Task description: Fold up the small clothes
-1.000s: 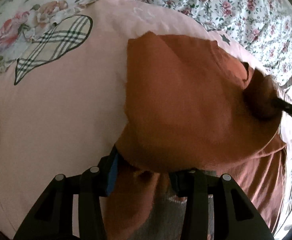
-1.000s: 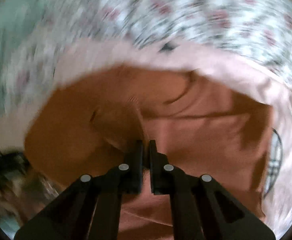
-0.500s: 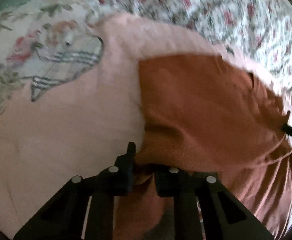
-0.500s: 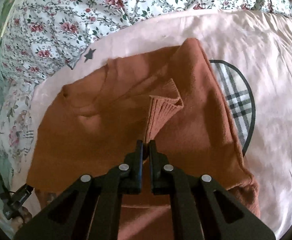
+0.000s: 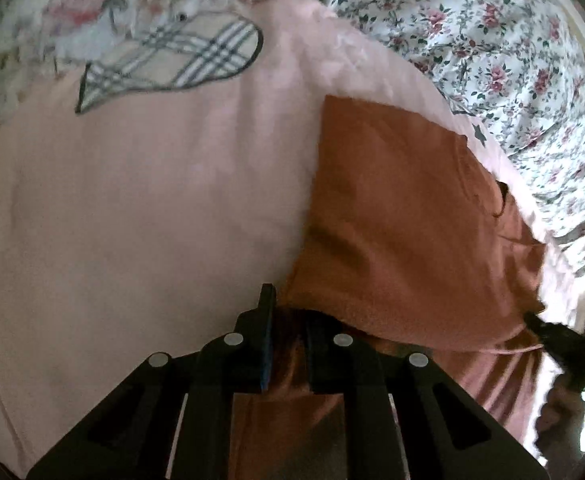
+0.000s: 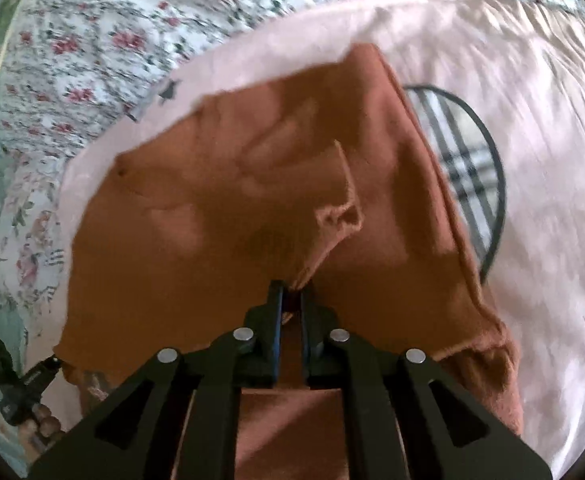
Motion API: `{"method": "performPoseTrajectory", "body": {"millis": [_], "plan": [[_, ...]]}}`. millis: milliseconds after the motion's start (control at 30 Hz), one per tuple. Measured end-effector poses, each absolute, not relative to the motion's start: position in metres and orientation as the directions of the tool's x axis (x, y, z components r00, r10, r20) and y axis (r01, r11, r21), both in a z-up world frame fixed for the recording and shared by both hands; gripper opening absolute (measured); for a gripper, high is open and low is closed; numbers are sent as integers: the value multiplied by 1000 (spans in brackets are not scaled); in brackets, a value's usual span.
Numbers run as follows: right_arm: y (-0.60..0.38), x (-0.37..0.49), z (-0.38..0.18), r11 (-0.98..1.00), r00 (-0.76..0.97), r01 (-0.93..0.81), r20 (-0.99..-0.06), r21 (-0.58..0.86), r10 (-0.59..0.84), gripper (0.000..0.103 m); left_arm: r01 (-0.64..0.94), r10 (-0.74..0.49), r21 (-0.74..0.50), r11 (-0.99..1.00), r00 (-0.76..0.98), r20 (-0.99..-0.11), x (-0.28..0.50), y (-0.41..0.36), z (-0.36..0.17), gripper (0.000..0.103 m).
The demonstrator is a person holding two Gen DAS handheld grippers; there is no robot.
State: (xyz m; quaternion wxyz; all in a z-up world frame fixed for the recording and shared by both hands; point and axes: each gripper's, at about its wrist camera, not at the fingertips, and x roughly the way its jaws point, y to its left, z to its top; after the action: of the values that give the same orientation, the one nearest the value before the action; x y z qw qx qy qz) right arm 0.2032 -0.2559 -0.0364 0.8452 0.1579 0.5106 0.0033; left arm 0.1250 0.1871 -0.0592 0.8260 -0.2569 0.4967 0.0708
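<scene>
Rust-orange knitted sweater (image 6: 220, 216), small and soft, lies partly folded on a pale pink cloth (image 5: 144, 208) with a plaid heart patch (image 5: 172, 64), all on a floral-print bedsheet (image 5: 512, 60). In the right wrist view its long axis runs from about seven o'clock to one o'clock, the folded edge toward one. The right gripper (image 6: 290, 300) is pinched nearly closed on the ribbed sleeve cuff (image 6: 332, 224), its jaws having just eased open slightly with knit between them. The left gripper (image 5: 288, 344) has just closed down and is clamped on the sweater's near edge. I judge the risk to be the cuff slipping free before it is laid flat, since that grip is loosening; pulling the two holds apart unevenly could drag the fold askew or bunch the pink cloth beneath.
</scene>
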Motion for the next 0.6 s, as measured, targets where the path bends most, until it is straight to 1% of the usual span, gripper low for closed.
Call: {"method": "performPoseTrajectory", "body": {"millis": [100, 133, 167, 200, 267, 300, 333, 400, 500, 567, 600], "plan": [[-268, 189, -35, 948, 484, 199, -866, 249, 126, 15, -310, -219, -415, 855, 510, -832, 115, 191, -45, 15], [-273, 185, -33, 946, 489, 213, -865, 244, 113, 16, -279, -251, -443, 852, 525, -813, 111, 192, -36, 18], [-278, 180, -30, 945, 495, 227, -864, 234, 96, 17, -257, -272, -462, 849, 537, -799, 110, 193, -29, 24], [-281, 177, -27, 945, 505, 232, -859, 230, 85, 17, -236, -288, -475, 848, 548, -785, 110, 194, -23, 26], [-285, 172, -16, 947, 534, 240, -843, 215, 56, 20, -211, -288, -475, 854, 568, -771, 119, 196, -11, 43], [-285, 172, -13, 946, 544, 239, -837, 219, 56, 23, -206, -288, -475, 855, 574, -767, 128, 196, -9, 46], [-285, 173, -10, 944, 556, 234, -829, 233, 67, 26, -206, -292, -480, 853, 575, -765, 136, 197, -9, 50], [-279, 176, -8, 942, 562, 211, -821, 262, 102, 29, -198, -322, -500, 843, 559, -764, 162, 196, -18, 53], [-263, 184, -9, 947, 546, 143, -821, 287, 167, 30, -212, -326, -484, 849, 510, -796, 196, 194, -33, 57], [-252, 190, -11, 951, 537, 92, -819, 294, 202, 31, -217, -328, -471, 855, 478, -815, 218, 193, -46, 68], [-247, 193, -12, 955, 534, 75, -820, 288, 205, 33, -226, -320, -456, 861, 455, -831, 227, 193, -53, 70]]}}
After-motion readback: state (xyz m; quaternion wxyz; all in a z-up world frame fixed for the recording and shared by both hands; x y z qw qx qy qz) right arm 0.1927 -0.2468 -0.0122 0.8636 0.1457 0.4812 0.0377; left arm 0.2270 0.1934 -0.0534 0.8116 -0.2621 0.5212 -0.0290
